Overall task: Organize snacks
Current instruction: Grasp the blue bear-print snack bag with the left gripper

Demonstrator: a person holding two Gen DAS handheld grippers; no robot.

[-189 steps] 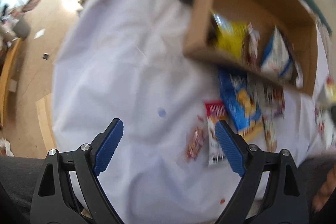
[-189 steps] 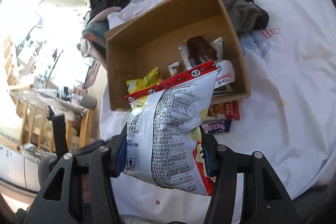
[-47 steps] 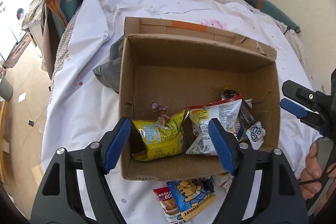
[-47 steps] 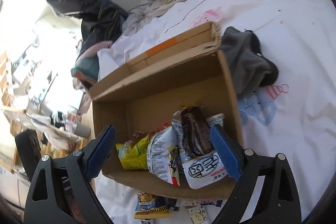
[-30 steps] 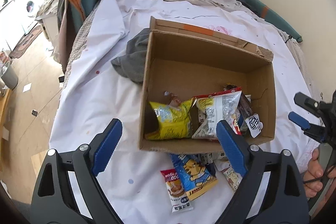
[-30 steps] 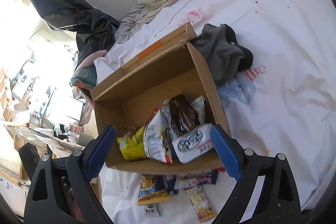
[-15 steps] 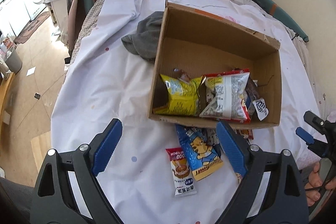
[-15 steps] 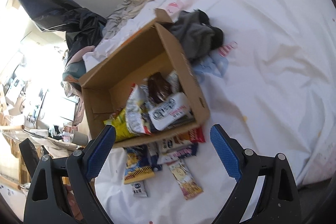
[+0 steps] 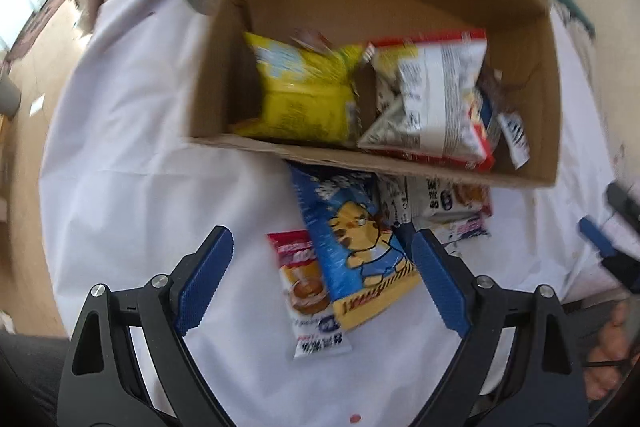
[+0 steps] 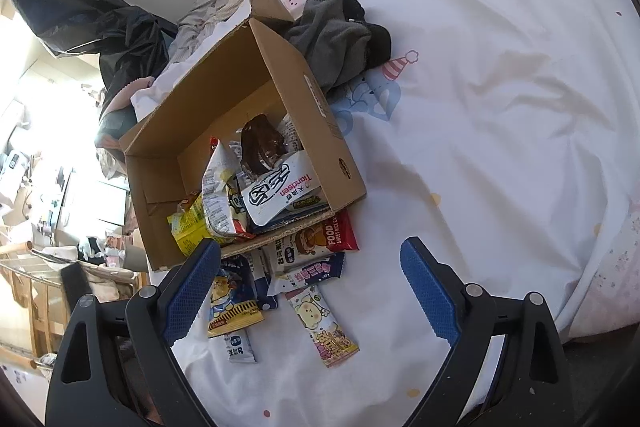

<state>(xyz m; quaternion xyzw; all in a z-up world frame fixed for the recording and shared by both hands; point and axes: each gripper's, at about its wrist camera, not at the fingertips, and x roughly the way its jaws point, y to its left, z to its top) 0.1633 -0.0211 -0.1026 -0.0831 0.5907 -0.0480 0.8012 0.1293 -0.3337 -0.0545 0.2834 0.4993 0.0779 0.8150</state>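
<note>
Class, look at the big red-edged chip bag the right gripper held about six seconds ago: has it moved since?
Yes. The chip bag now stands inside the cardboard box, beside the yellow bag; the right gripper is open.

Brown cardboard box (image 9: 224, 59) on white sheet (image 9: 132, 147) w/ small coloured dots. Inside – yellow bag (image 9: 308, 95), silver-white bag (image 9: 432, 99) w/ red trim. Outside: blue packet (image 9: 356, 243) w/ yellow cartoon figure, red-white packet (image 9: 306, 287). Grey cloth (image 10: 336, 39) at box's far corner.

Left wrist view: steeply downward, close above the bed sheet (image 9: 132, 155) at the cardboard box's (image 9: 400, 163) near wall. Right wrist view: farther back, slanting down. Shared: box, loose snack packets (image 10: 316, 275) before it.
</note>
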